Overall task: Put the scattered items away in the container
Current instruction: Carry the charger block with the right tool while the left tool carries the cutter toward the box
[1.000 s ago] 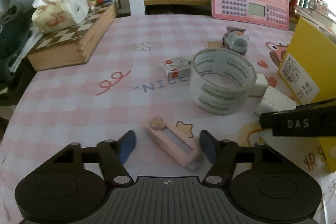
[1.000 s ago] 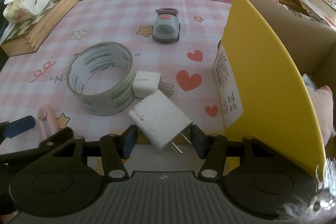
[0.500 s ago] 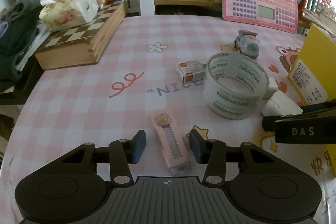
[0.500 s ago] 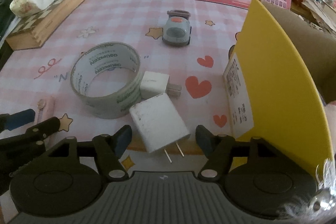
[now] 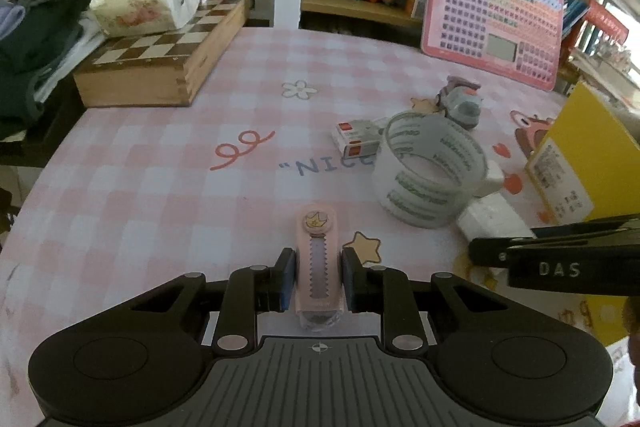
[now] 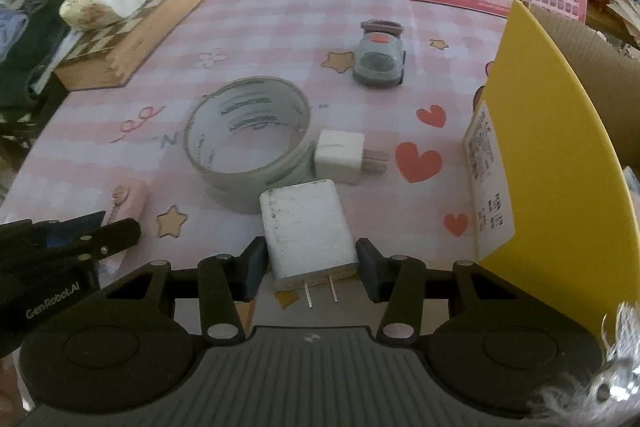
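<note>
**Two pairs of tongs, each straddling its own item near the front edge of the tabletop.**

My left tongs (image 5: 316, 281) bracket the pink box cutter (image 5: 319, 263), whose long axis runs straight away from me between the pads; the jaws sit close on its sides, though I cannot tell whether they grip. My right tongs (image 6: 310, 265) stand open around the large white charger (image 6: 306, 231), prongs toward me, with a gap at each pad. The yellow-flapped cardboard box (image 6: 560, 163) stands at the right edge, nearer my right tongs, so I judge that the charger has the shorter trip.
</note>
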`<move>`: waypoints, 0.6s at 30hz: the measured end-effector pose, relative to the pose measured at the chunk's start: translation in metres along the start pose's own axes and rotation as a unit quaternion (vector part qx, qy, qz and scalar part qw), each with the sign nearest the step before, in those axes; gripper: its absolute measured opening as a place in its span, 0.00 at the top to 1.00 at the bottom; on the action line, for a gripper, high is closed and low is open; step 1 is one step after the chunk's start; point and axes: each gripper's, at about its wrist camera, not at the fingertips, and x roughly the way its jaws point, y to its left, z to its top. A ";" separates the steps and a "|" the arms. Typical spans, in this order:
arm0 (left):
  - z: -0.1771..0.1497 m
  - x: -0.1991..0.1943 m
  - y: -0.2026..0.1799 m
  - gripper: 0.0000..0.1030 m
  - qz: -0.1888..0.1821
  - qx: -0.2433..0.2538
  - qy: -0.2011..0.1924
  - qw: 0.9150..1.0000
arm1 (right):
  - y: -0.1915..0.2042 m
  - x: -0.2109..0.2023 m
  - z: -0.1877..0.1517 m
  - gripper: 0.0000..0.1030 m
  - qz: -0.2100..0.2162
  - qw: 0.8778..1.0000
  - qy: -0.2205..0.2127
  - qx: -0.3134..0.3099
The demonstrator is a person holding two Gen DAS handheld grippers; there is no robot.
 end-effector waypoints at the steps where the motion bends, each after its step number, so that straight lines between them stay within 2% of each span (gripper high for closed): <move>1: -0.001 -0.003 0.000 0.78 -0.002 -0.002 -0.002 1.000 | 0.001 -0.002 -0.001 0.56 0.003 1.000 -0.002 0.000; 18: -0.023 -0.074 -0.001 0.78 -0.053 -0.018 -0.036 0.998 | 0.015 -0.066 -0.020 0.56 0.036 0.997 -0.050 -0.048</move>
